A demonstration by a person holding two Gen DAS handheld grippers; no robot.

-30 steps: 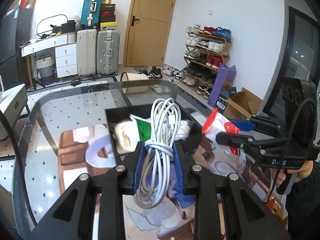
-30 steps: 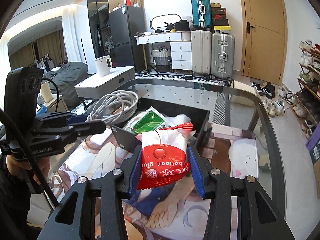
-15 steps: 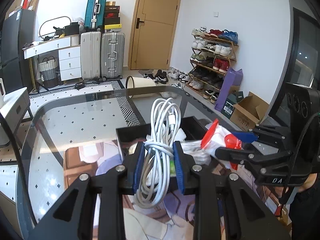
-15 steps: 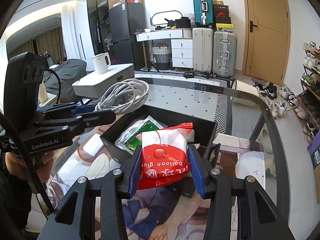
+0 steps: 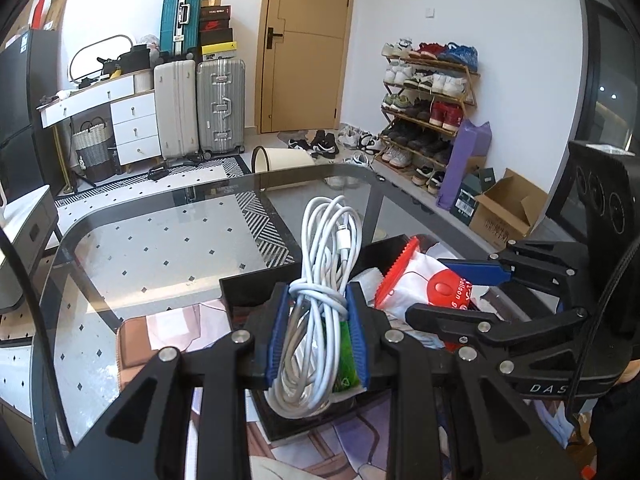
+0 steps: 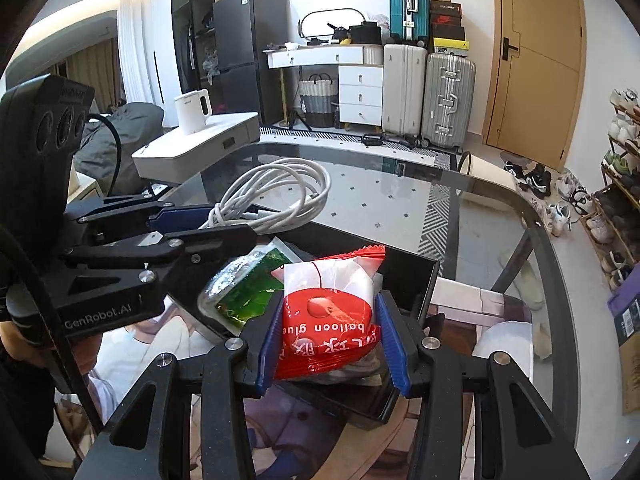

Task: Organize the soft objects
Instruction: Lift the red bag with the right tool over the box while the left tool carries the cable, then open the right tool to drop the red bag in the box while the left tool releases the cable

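Left wrist view looks across a glass table (image 5: 168, 236) with a black tray (image 5: 256, 284) sitting on a printed mat (image 5: 168, 324) just ahead of and below both pairs of jaws. The tray already holds at least a green-printed packet (image 6: 248, 292) and some pale wrapped items that are hard to identify, so the sorting looks partly done by my reading. Two items are not yet in: both are carried over the tray and neither has been let go.

The left gripper (image 5: 318, 340) has its blue pads clamped on a bundled white cable (image 5: 324, 280). The bundle stands upright between the jaws, its long loops rising well above the fingertips and a shorter loop hanging below them, with a few turns wound tightly round its middle. A small white plug shows near the top of the loops.

The right gripper (image 6: 328, 340) is closed on a red and clear packet (image 6: 328, 304) printed "balloon glue", held crosswise with its crimped red edge poking up beyond the jaws. The packet looks puffy and gives slightly at the pads. It sits just above the tray's near side, to the right of the green packet.
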